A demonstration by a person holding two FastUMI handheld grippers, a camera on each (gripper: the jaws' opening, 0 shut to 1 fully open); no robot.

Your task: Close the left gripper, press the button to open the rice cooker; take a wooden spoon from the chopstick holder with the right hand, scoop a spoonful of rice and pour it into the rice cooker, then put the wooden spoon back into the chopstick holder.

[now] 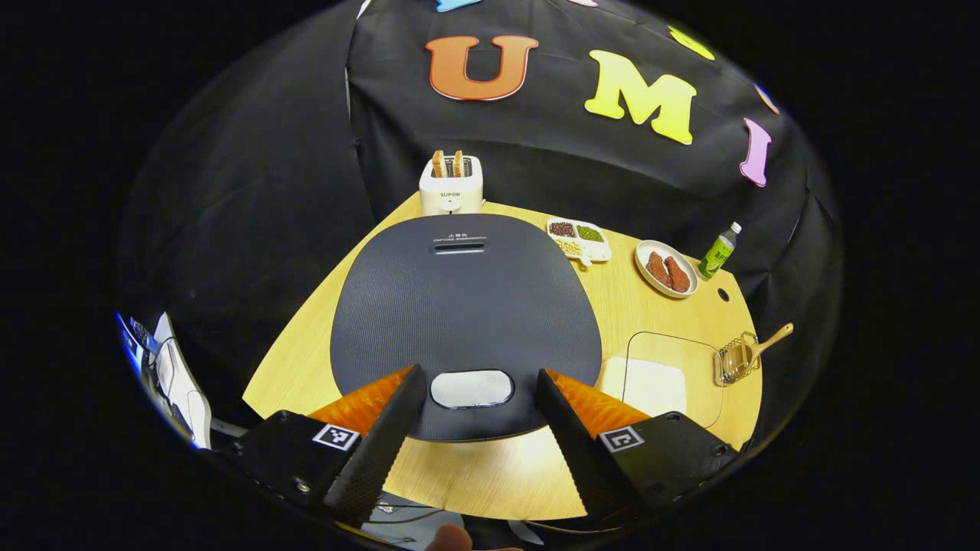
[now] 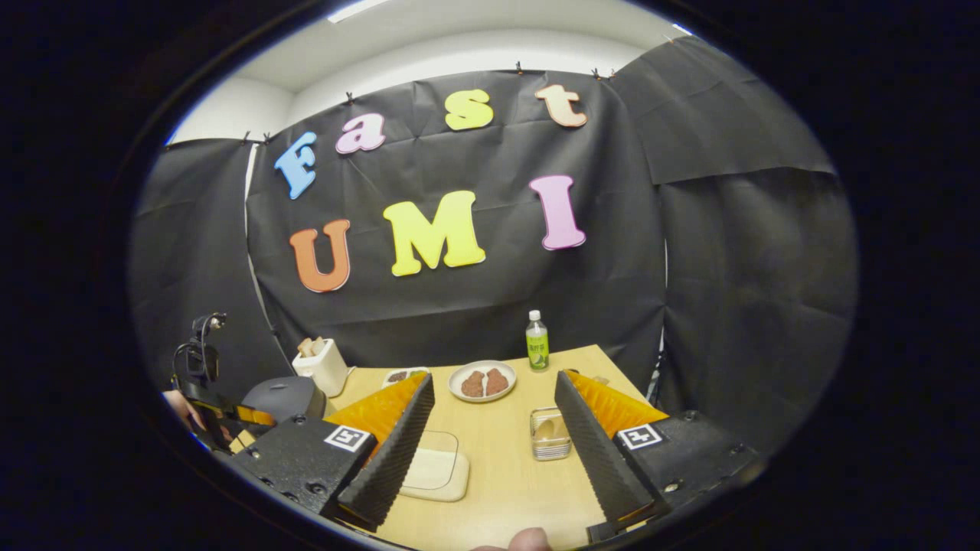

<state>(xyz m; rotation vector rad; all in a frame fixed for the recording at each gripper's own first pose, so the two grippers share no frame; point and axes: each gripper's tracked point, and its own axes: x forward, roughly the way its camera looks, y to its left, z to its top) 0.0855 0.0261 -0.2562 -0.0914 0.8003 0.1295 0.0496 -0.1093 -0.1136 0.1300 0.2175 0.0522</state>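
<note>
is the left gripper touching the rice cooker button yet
Apart. In the left gripper view the left gripper has its jaws spread wide, one on each side of the button on the rice cooker, with lid showing between.

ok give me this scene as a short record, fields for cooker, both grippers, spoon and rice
rice cooker: lid shut, button not pressed
left gripper: open, fingers either side of the button, above the lid
right gripper: open, empty, over the table
wooden spoon: in the chopstick holder, handle sticking out
rice container: clear, right of the cooker, rice inside
stage: nothing done yet
</note>
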